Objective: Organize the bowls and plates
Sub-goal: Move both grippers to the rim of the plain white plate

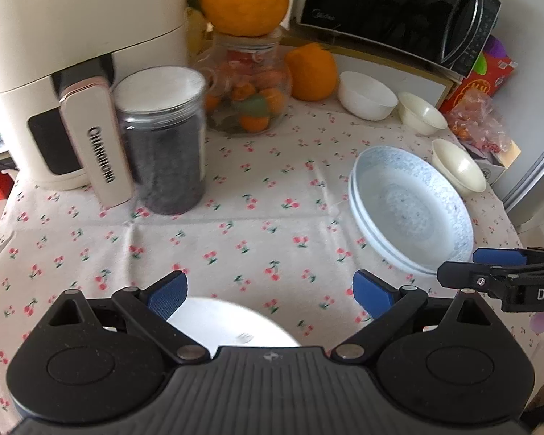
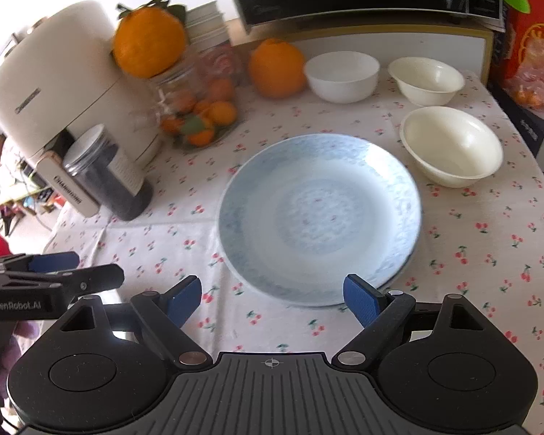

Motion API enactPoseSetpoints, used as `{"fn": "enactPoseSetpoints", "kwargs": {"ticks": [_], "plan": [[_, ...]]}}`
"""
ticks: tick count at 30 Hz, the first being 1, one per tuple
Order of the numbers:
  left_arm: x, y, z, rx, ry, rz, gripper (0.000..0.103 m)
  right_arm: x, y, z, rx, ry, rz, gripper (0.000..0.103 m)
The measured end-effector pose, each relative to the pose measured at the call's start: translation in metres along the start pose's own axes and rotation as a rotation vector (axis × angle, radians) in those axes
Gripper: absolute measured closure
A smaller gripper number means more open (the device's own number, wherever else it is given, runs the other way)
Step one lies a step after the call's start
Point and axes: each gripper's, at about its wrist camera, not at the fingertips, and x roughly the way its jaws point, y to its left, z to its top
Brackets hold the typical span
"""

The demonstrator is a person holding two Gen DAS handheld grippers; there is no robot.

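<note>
On the cherry-print bench (image 2: 489, 253): two stacked blue plates (image 2: 319, 217), three bowls beyond. Left gripper (image 1: 270, 290) and right gripper (image 2: 272, 299) fingers spread wide, grasping nothing.

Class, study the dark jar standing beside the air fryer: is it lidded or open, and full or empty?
Lidded and nearly full. The dark jar carries a flat pale lid, and dark contents fill it almost to the neck, beside the air fryer.

The air fryer (image 1: 54, 72) says "CHANGHONG" on top & again down its handle (image 1: 98, 152). Right of it, the microwave (image 1: 391, 11) says "Midea". The left gripper (image 2: 36, 282) reads "GenRobot.AI".
</note>
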Motion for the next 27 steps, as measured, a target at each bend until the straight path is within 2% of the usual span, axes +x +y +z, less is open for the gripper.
{"fn": "enactPoseSetpoints", "kwargs": {"ticks": [9,17,23,27], "plan": [[-0.006,0.037,-0.004,-0.086,0.061,0.018,0.006,0.007,0.022,-0.008,-0.026,0.034,0.048,0.016],[-0.008,0.067,-0.008,-0.176,0.129,0.023,0.009,0.014,0.038,-0.018,-0.018,0.099,0.119,0.016],[-0.010,0.090,-0.011,-0.256,0.161,0.006,0.015,0.023,0.052,-0.027,-0.008,0.163,0.177,0.016],[-0.009,0.100,-0.012,-0.285,0.190,-0.011,0.023,0.027,0.062,-0.033,-0.008,0.195,0.219,0.016]]}}
